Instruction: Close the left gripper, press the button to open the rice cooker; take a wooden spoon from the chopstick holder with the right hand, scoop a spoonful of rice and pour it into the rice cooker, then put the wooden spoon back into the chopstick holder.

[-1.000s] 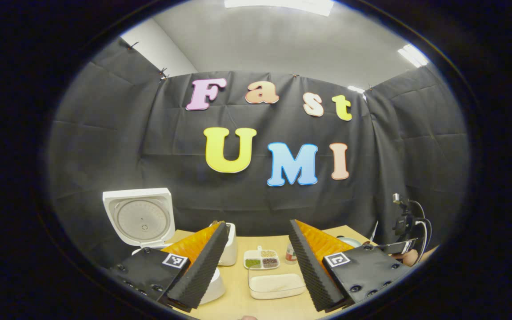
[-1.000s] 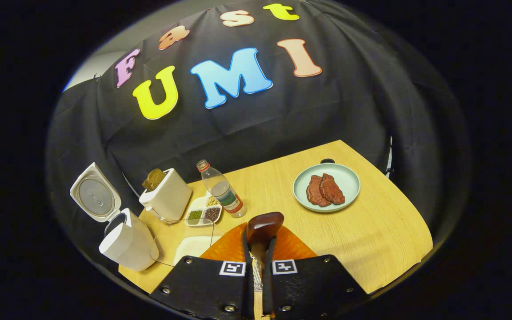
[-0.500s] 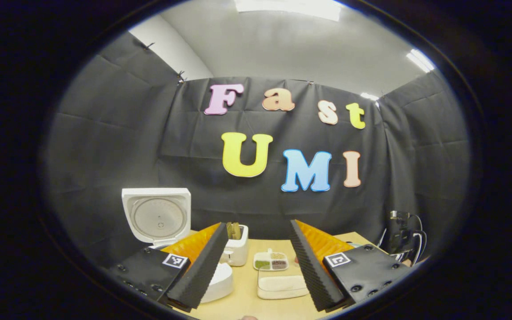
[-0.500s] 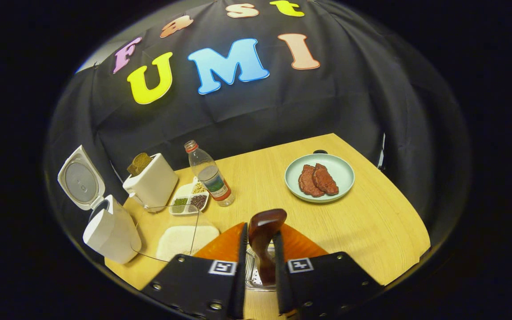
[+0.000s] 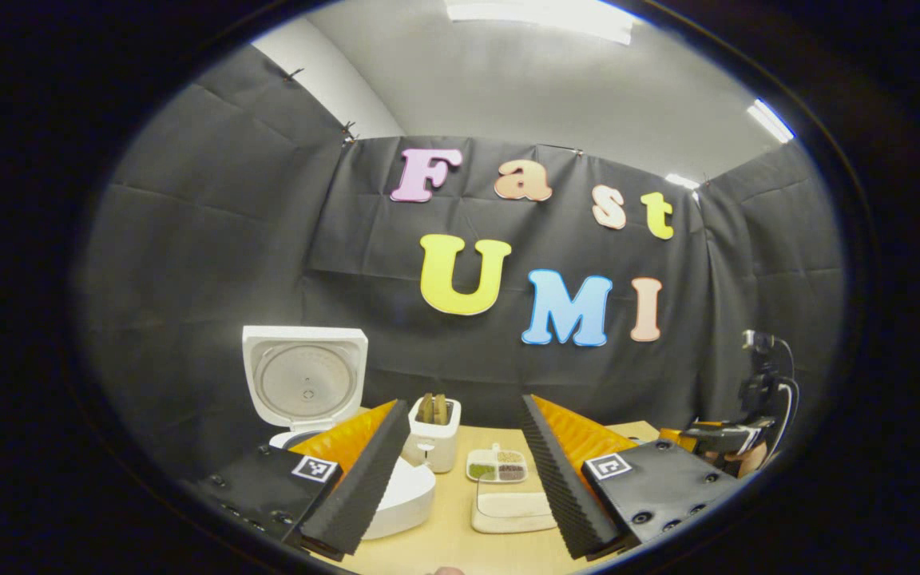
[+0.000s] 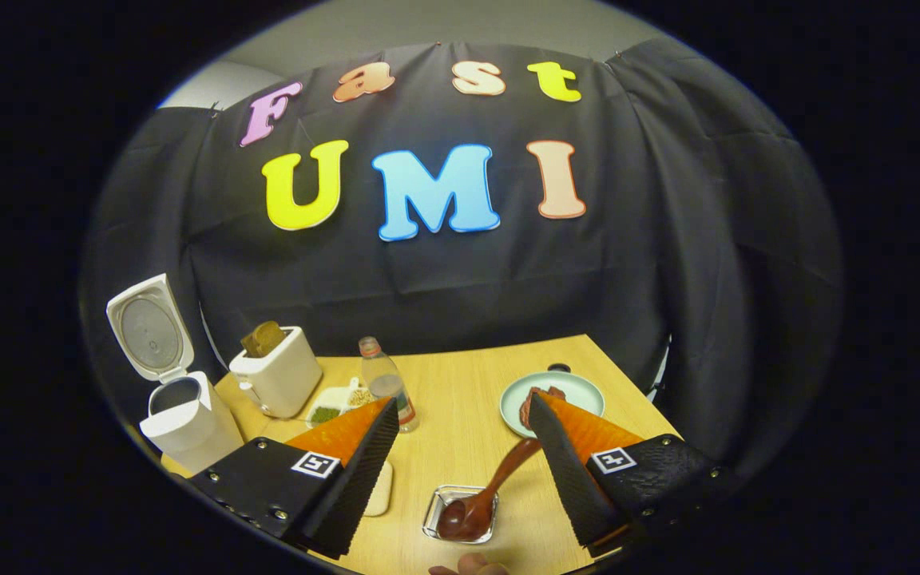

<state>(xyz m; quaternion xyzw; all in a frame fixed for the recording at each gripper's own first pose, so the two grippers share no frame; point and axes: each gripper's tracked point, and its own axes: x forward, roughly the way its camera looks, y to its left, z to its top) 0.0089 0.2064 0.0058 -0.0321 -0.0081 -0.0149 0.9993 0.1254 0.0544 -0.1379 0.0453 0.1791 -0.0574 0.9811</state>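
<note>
In the right gripper view, the dark wooden spoon (image 6: 494, 491) rests bowl-down in the small clear chopstick holder (image 6: 438, 523). Its handle leans up toward the right finger. My right gripper (image 6: 462, 401) stands open above it, holding nothing. The white rice cooker (image 6: 188, 427) sits at the table's left with its lid (image 6: 150, 327) raised. My left gripper (image 5: 464, 403) is open and empty, held over the near table. In its view the rice cooker (image 5: 404, 499) lies behind the left finger, lid (image 5: 304, 382) up, and the rice container (image 5: 512, 511) sits between the fingers.
A toaster (image 6: 276, 375) with bread, a divided seed dish (image 6: 332, 403) and a water bottle (image 6: 384, 383) stand mid-table. A plate of meat (image 6: 580, 390) sits at the right. In the left gripper view, a hand with the other gripper (image 5: 727, 443) is at far right.
My right gripper has opened and let go of the spoon, which now lies in the holder; the gripper has drawn back and tilted up. The left gripper has drifted slightly, still open.
</note>
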